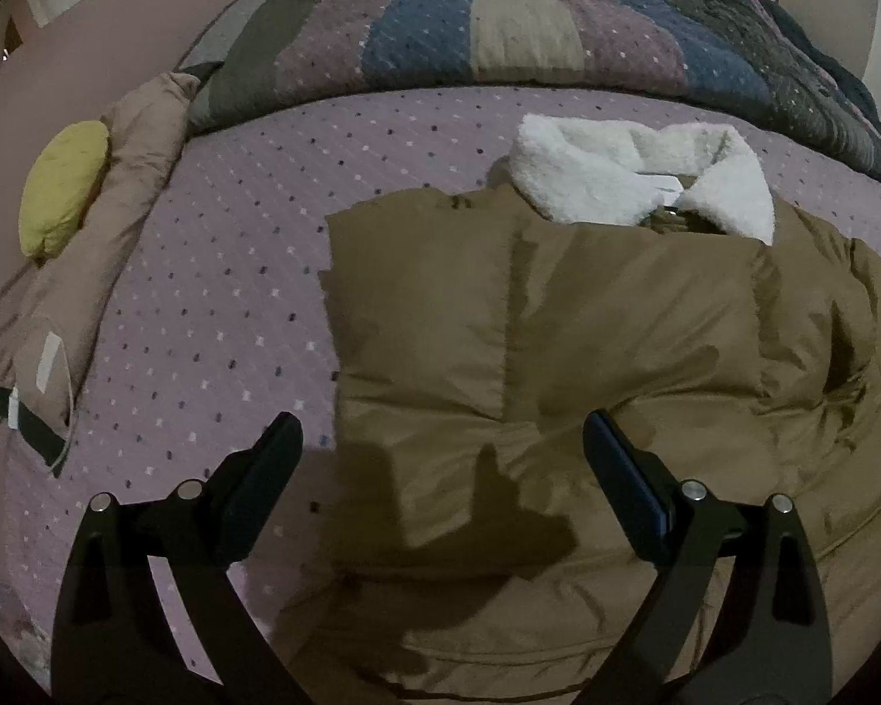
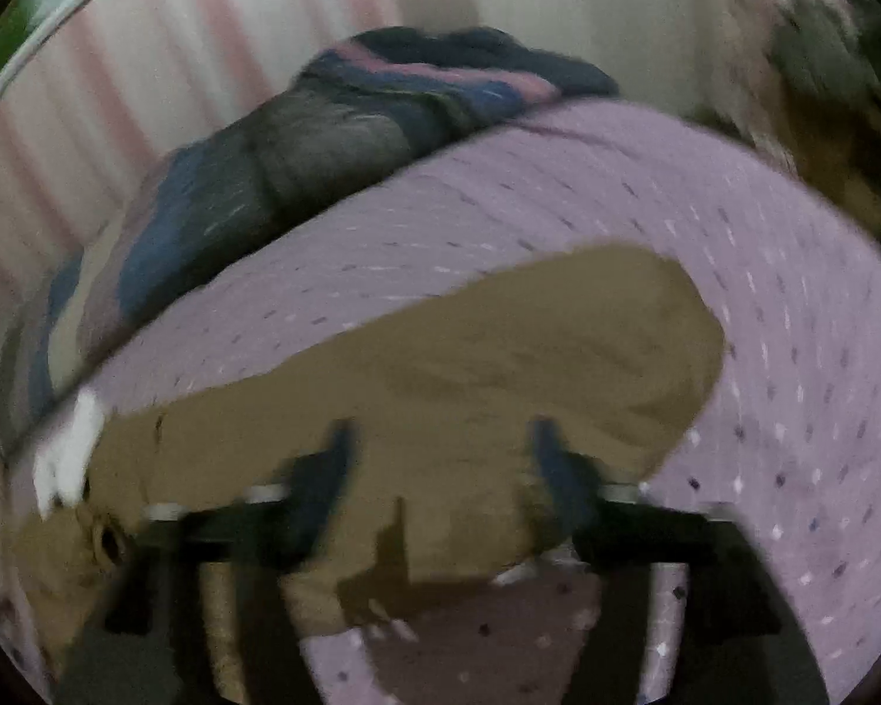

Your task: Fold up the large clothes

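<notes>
A brown padded jacket [image 1: 587, 364] with a white fleece collar [image 1: 634, 176] lies flat on the lilac dotted bedspread [image 1: 223, 270]. My left gripper [image 1: 440, 440] hovers over the jacket's lower left part, jaws wide open, nothing between them. In the blurred right wrist view a brown sleeve [image 2: 499, 346] stretches out to the right across the bedspread [image 2: 793, 352]. My right gripper [image 2: 440, 446] stands open above the sleeve, its pads apart from the cloth. A bit of the white collar [image 2: 70, 440] shows at the left edge.
A striped quilt [image 1: 499, 29] is bunched along the far side of the bed. At the left lie a beige cushion [image 1: 123, 223] and a yellow cushion [image 1: 64, 188]. Striped curtains [image 2: 117, 76] hang behind the bed.
</notes>
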{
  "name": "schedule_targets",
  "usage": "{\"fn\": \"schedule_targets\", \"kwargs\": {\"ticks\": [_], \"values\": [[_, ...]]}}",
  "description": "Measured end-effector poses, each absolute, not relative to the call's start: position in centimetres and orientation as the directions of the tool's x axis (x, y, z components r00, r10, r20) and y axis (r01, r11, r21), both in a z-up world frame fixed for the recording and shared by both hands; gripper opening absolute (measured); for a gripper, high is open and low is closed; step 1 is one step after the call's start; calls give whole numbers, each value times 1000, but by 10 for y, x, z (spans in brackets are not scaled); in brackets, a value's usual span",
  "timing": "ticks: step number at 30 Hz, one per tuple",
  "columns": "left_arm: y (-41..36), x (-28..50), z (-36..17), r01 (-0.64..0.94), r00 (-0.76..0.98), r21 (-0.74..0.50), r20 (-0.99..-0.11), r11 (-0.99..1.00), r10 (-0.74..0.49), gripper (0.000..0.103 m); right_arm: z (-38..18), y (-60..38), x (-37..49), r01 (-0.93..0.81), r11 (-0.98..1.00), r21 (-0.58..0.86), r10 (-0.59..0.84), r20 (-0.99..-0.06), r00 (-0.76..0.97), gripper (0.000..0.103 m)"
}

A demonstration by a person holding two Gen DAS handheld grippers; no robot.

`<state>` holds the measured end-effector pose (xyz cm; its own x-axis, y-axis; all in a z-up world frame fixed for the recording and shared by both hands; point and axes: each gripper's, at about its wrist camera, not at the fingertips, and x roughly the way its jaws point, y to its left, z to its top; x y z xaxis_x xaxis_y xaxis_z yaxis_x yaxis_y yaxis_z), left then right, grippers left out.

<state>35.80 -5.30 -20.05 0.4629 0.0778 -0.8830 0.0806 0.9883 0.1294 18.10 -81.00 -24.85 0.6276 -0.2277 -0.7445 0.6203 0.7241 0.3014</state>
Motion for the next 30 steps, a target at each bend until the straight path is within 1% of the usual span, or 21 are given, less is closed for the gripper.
{"fn": "schedule_targets", "kwargs": {"ticks": [1,3,5,8,11,13,14,16,17,18,19,21,23,26,30], "values": [[-55,358,-202,86,461,132,-884,987,78,96,-260,-824,173,640,688,343,-217,-744,632,83],[-62,357,-203,97,461,145,-883,985,85,96,-286,-847,164,676,612,411,-191,-752,631,85],[-68,355,-204,105,461,153,-883,983,88,96,-316,-864,161,706,533,466,-149,-770,621,86],[-76,354,-203,117,465,166,-880,979,94,96,-344,-875,161,715,487,501,-112,-777,620,87],[-82,357,-204,121,466,179,-879,976,104,96,-347,-876,163,691,504,518,-139,-741,657,90],[-84,360,-205,116,459,179,-882,977,107,96,-348,-877,170,651,513,560,-114,-707,698,91],[-85,361,-206,113,455,175,-884,978,106,96,-347,-877,175,638,515,572,-104,-698,709,94],[-86,362,-209,106,450,171,-887,980,106,96,-347,-875,183,625,539,564,-106,-691,715,94],[-87,363,-210,105,447,172,-888,979,108,96,-346,-874,186,625,546,558,-108,-693,713,92],[-88,363,-212,106,445,174,-889,979,110,96,-346,-874,187,625,542,562,-108,-691,715,90],[-89,364,-213,107,445,179,-888,978,114,96,-344,-874,186,624,539,566,-110,-687,718,70],[-90,365,-216,111,445,180,-888,977,113,96,-341,-873,182,626,541,561,-100,-697,711,37],[-91,366,-217,113,449,185,-886,976,116,96,-331,-870,186,617,579,533,-106,-701,705,23],[-90,365,-217,113,452,167,-887,980,99,96,-308,-856,191,607,643,467,-128,-715,687,16],[-86,361,-213,110,469,160,-879,981,91,96,-268,-831,192,576,715,397,-157,-711,686,15]]}}
